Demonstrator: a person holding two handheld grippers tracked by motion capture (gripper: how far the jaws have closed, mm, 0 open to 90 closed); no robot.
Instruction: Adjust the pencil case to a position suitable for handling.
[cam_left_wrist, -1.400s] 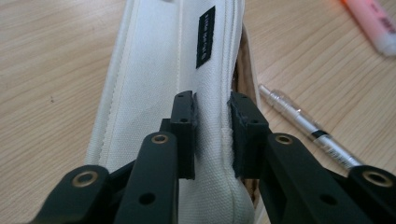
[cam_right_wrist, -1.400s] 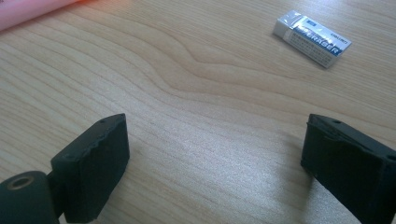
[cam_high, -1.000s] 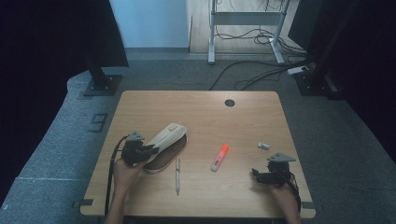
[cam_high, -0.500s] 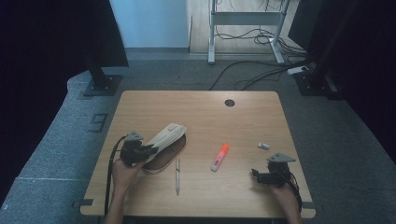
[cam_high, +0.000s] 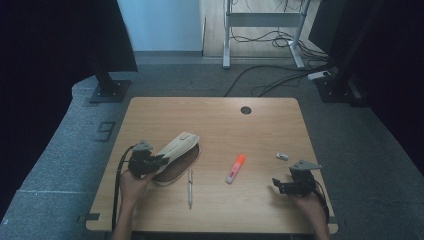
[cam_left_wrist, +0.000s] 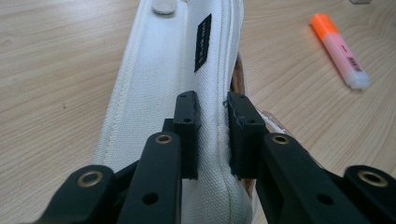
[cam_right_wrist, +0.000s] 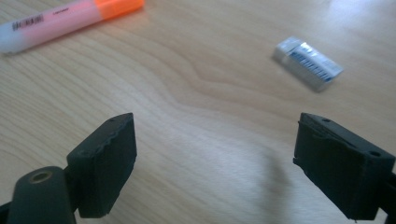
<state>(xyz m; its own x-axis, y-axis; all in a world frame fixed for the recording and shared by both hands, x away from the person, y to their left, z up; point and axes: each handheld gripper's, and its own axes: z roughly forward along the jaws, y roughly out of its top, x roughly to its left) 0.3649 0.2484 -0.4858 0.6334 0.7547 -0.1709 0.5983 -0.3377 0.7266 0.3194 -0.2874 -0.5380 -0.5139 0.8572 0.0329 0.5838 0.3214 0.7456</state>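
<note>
Left gripper (cam_left_wrist: 212, 135): your fingers pinch the white pouch's (cam_high: 176, 151) top edge.
Right gripper (cam_right_wrist: 233, 168): fingers wide over bare table (cam_high: 260, 127).
Highlighter (cam_right_wrist: 65, 23): 11 o'clock.
Eraser (cam_right_wrist: 308, 63): 1 o'clock.
Pen (cam_high: 190, 187): beside pouch.

On the worktop (cam_high: 220, 120) lie four loose things: one white fabric pencil case (cam_high: 176, 152), one pen (cam_high: 190, 187), one orange-capped highlighter (cam_high: 235, 168) and one small eraser (cam_high: 282, 156). There are two claws, left (cam_high: 161, 160) and right (cam_high: 276, 185).

Your left gripper (cam_left_wrist: 212, 140) and right gripper (cam_right_wrist: 215, 163) were black, with brass-ringed rivets and blocky jaws; each carried a grey three-cornered plate (cam_high: 305, 165), and a black cable (cam_high: 118, 190) trailed from the left
</note>
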